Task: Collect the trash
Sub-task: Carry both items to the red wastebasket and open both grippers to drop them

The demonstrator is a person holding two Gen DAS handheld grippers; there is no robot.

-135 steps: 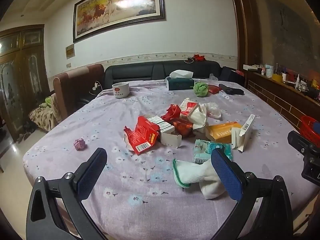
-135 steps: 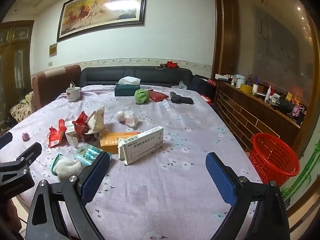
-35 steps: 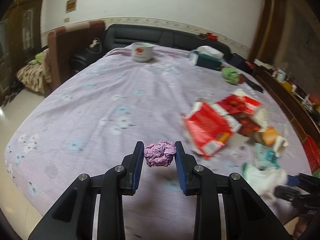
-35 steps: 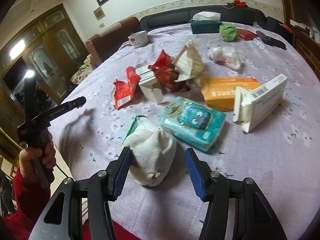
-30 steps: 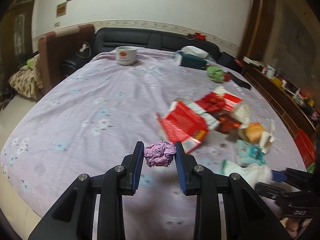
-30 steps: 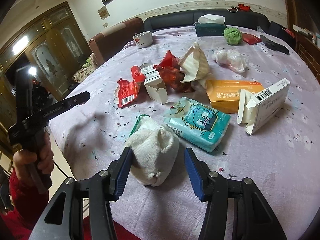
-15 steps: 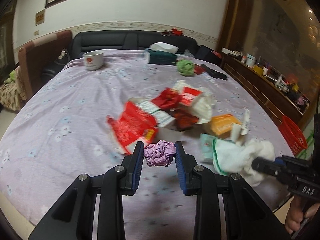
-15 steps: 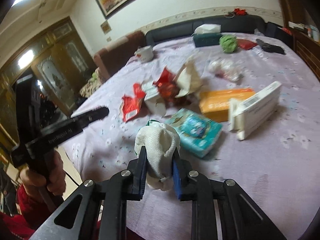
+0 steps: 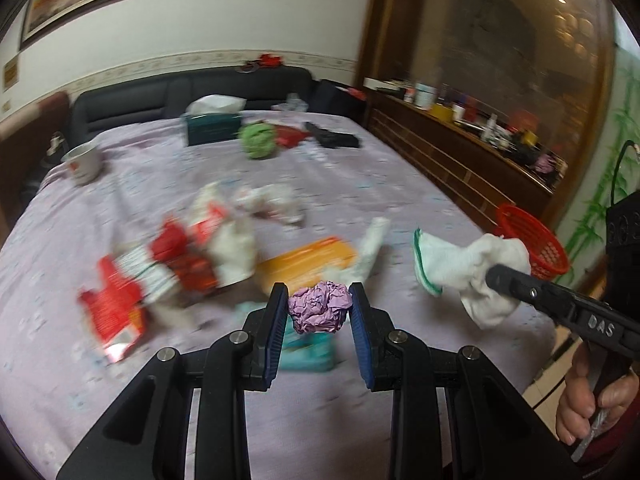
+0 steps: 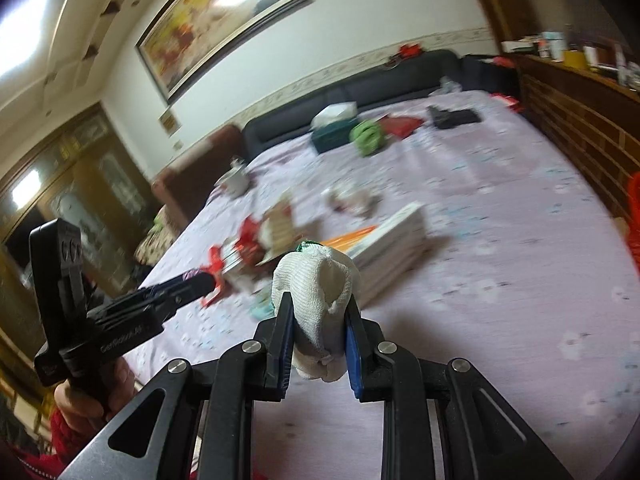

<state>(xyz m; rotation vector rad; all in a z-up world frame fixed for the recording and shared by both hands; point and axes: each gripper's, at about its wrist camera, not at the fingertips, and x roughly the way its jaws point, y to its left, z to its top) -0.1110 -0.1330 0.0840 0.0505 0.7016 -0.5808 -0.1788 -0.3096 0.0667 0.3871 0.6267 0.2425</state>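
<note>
Trash: crumpled purple paper ball [image 9: 320, 306] pinched between pads of left gripper [image 9: 320, 312], lifted above lilac tablecloth [image 9: 400, 168]. White sock [image 10: 320, 300] with green cuff clamped in right gripper [image 10: 318, 334], jaws just closed onto it. Wrappers, orange box [image 9: 306, 258], white carton [image 10: 394, 242] scattered on cloth. Red basket [image 9: 534, 242] beside the table's edge.

Clear: wide bare strip of the lilac tablecloth [image 9: 420, 168] on its right side, toward the red basket [image 9: 536, 240] | Blocked: wrappers and cartons [image 9: 200, 248] cluster mid-table; tissue box [image 9: 214, 128] at far edge.
</note>
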